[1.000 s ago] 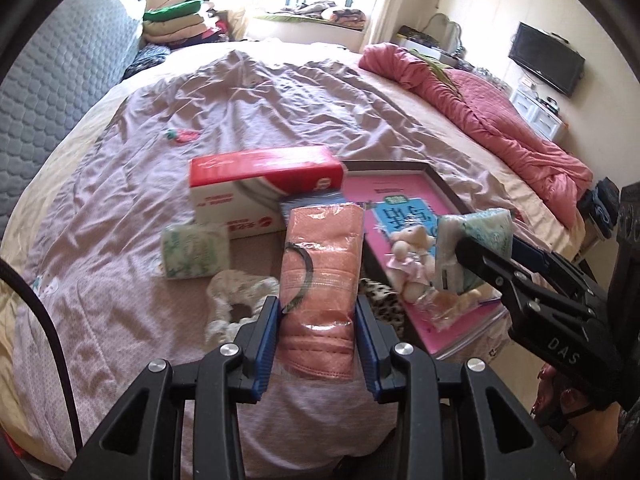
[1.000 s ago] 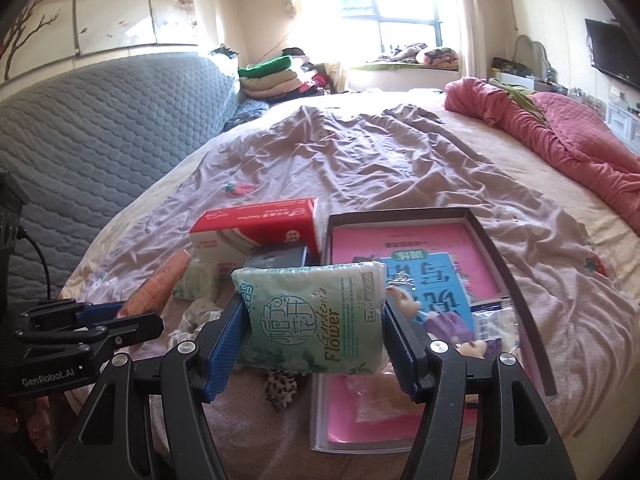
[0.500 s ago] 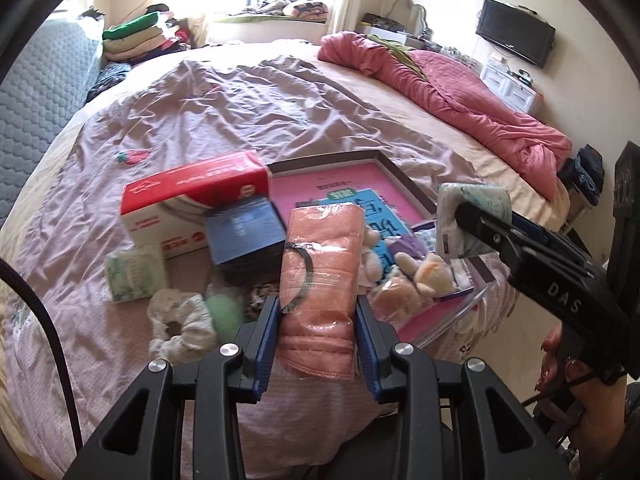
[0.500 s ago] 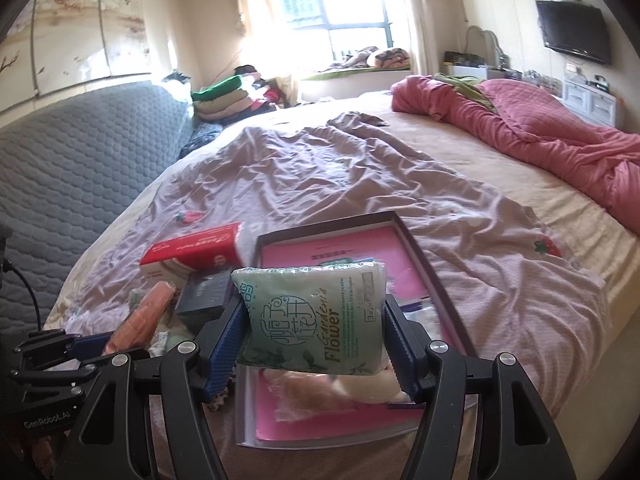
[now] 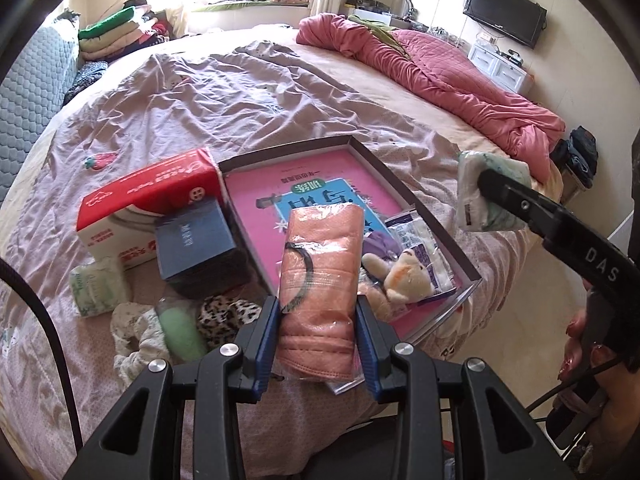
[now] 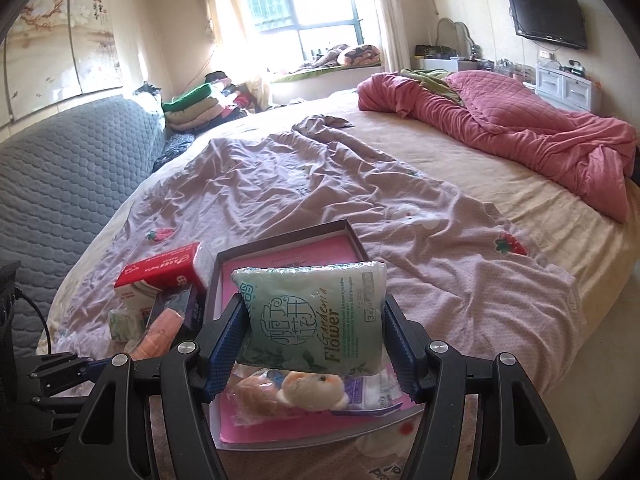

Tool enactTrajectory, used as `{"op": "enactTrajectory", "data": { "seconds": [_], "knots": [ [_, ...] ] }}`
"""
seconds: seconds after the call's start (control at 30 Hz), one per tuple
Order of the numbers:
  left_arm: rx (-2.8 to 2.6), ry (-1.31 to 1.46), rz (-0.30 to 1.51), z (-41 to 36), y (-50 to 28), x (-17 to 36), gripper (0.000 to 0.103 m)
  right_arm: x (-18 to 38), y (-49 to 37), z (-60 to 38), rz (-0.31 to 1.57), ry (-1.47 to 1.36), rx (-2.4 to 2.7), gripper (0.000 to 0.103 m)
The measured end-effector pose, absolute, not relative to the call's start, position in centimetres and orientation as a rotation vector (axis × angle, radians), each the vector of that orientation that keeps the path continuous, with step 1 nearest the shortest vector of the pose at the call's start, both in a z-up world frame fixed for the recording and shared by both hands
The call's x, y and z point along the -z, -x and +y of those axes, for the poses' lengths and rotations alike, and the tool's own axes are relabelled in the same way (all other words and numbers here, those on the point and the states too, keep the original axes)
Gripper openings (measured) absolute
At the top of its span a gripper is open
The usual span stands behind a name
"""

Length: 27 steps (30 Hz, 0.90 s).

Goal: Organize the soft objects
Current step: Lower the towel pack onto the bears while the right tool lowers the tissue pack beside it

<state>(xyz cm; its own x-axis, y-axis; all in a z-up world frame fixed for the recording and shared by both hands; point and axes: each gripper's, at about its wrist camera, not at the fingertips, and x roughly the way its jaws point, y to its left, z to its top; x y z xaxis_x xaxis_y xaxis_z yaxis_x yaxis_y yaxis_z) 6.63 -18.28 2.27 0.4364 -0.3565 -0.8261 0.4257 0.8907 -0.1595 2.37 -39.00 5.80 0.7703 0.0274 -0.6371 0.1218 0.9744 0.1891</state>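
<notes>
Left tool [image 5: 318, 336] pinched wrapped pink towel [image 5: 320, 276]. Right tool [image 6: 316, 338] pinched tissue pack [image 6: 314, 316], label legible there only. Left view alone showed scrunchies [image 5: 224, 314].

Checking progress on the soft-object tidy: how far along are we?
Done: plush bear and a wipes pack lie in the box lid. In hand: left gripper clamps the pink towel roll; right gripper clamps the green tissue pack. Left on the bed: scrunchies, small tissue pack.
</notes>
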Motion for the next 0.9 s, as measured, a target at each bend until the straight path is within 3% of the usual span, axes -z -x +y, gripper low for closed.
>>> {"op": "enactTrajectory", "data": {
  "seconds": [0.9],
  "knots": [
    [0.537, -0.063, 1.131, -22.6, -11.8, 2.0, 0.037, -2.2, -6.9, -41.6, 0.815, -0.25, 0.085, 0.067]
  ]
}}
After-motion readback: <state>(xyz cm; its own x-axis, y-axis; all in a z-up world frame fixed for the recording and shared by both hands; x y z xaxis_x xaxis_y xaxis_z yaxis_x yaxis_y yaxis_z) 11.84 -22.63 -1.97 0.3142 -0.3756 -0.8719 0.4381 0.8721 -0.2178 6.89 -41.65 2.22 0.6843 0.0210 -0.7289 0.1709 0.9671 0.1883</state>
